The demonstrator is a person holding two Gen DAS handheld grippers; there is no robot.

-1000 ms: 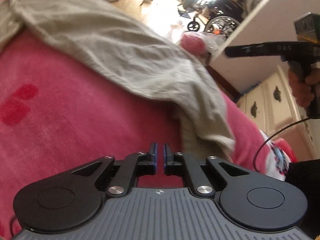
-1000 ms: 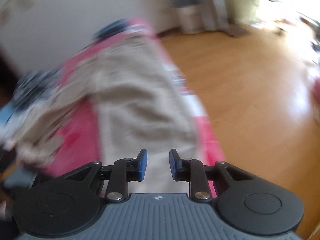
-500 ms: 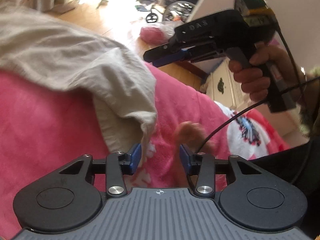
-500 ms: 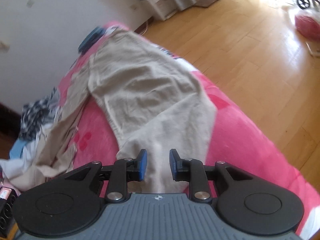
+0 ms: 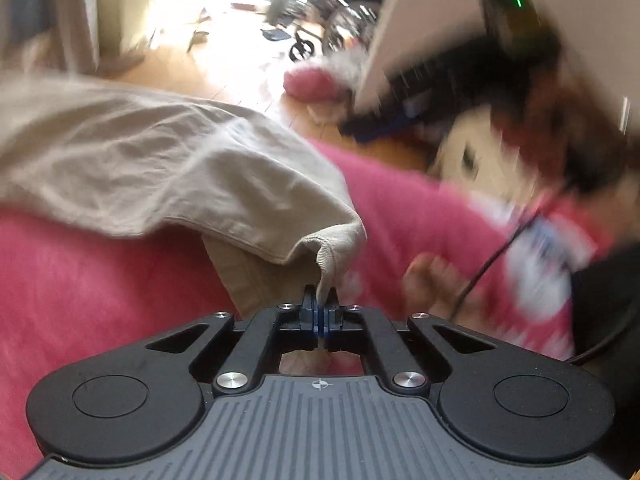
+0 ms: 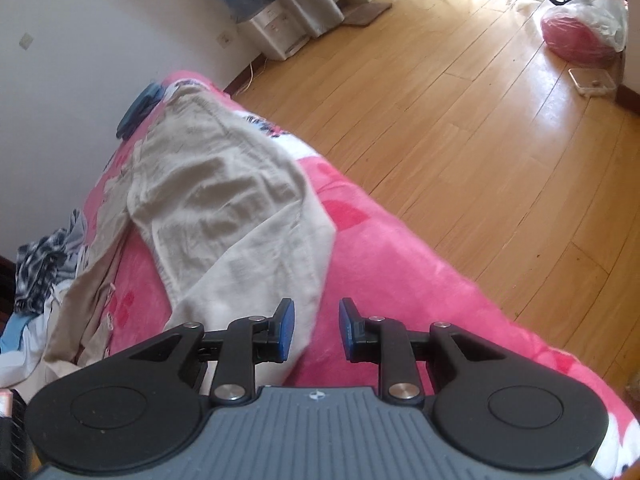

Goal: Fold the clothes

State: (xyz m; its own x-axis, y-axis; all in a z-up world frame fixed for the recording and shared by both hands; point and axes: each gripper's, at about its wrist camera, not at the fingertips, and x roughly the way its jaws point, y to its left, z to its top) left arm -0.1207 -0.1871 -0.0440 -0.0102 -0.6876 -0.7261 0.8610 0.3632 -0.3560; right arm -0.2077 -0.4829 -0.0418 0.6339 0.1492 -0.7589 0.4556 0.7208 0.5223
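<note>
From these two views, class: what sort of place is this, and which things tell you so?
Most likely a bedroom in a home: a bed under a pink blanket with beige trousers on it, a wooden floor, and a cream dresser, blurred.

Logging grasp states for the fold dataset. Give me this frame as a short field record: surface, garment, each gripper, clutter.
surface: pink blanket on a bed, wood floor beside it
garment: beige trousers spread on the blanket, wrinkled
left gripper: shut on the trouser hem corner, which is lifted off the blanket
right gripper: open, nothing between the pads, over the trouser edge
clutter: patterned clothes pile at the far side of the bed; red bag on the floor
</note>
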